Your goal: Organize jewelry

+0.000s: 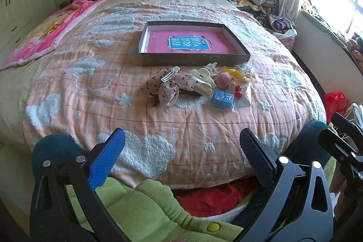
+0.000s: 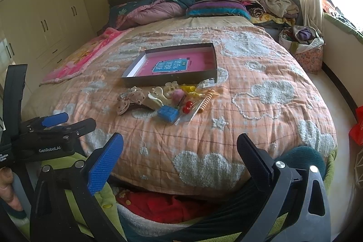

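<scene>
Hair clips (image 1: pixel 199 81), glossy plastic and gauzy fabric, sit heaped on my quilted bed (image 1: pixel 158 128). Behind them the shallow cardboard tray (image 1: pixel 192 59) holds a pink book (image 1: pixel 188 43). Both jaws gape wide, empty.

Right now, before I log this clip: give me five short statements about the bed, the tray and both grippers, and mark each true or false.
1. Both the left gripper and the right gripper are open and hold nothing. True.
2. The hair accessories already lie inside the tray. False: they lie in a pile on the quilt just in front of it.
3. The blue box sits at the near edge of the pile. True.
4. The floral bow clip is at the right end of the pile. False: it is at the left end.
5. The tray's floor is green. False: it is pink with a blue label.
</scene>
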`<act>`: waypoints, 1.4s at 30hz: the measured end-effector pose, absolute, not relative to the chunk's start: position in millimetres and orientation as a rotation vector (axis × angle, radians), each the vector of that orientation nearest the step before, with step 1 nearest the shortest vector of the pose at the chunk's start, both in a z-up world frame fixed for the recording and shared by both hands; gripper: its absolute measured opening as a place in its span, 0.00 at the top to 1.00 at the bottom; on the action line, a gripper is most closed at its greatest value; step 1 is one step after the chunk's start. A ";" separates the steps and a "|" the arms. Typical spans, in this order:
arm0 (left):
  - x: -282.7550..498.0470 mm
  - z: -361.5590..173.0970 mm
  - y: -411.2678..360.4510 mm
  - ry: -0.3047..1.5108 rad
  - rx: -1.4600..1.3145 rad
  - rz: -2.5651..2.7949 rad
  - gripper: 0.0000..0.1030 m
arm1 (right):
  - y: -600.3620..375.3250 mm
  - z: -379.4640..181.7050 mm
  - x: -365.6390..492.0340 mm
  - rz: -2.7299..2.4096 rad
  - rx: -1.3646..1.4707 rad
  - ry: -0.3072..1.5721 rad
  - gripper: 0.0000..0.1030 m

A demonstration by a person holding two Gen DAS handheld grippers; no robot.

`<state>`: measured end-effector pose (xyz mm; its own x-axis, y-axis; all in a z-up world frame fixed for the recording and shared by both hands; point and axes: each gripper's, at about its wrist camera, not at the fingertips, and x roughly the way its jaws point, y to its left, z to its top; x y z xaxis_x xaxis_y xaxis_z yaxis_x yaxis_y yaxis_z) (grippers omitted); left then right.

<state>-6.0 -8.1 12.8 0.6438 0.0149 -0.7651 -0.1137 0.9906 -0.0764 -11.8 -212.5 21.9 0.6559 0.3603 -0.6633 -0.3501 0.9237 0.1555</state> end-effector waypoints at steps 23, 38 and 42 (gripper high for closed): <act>-7.8 17.4 -4.9 0.865 -0.119 0.084 0.08 | -210.7 25.4 -12.6 0.417 0.024 0.750 0.04; -1.3 7.8 33.9 0.863 -0.202 0.157 0.08 | -192.9 17.0 11.3 0.469 0.007 0.786 0.04; 2.5 4.0 50.0 0.862 -0.218 0.184 0.08 | -181.7 12.5 23.1 0.489 -0.024 0.797 0.04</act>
<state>2.5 50.0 4.0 0.6377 0.0722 -0.7669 -0.2472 0.9621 -0.1149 23.1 -181.7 12.5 0.5938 0.4121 -0.6911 -0.4298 0.8886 0.1606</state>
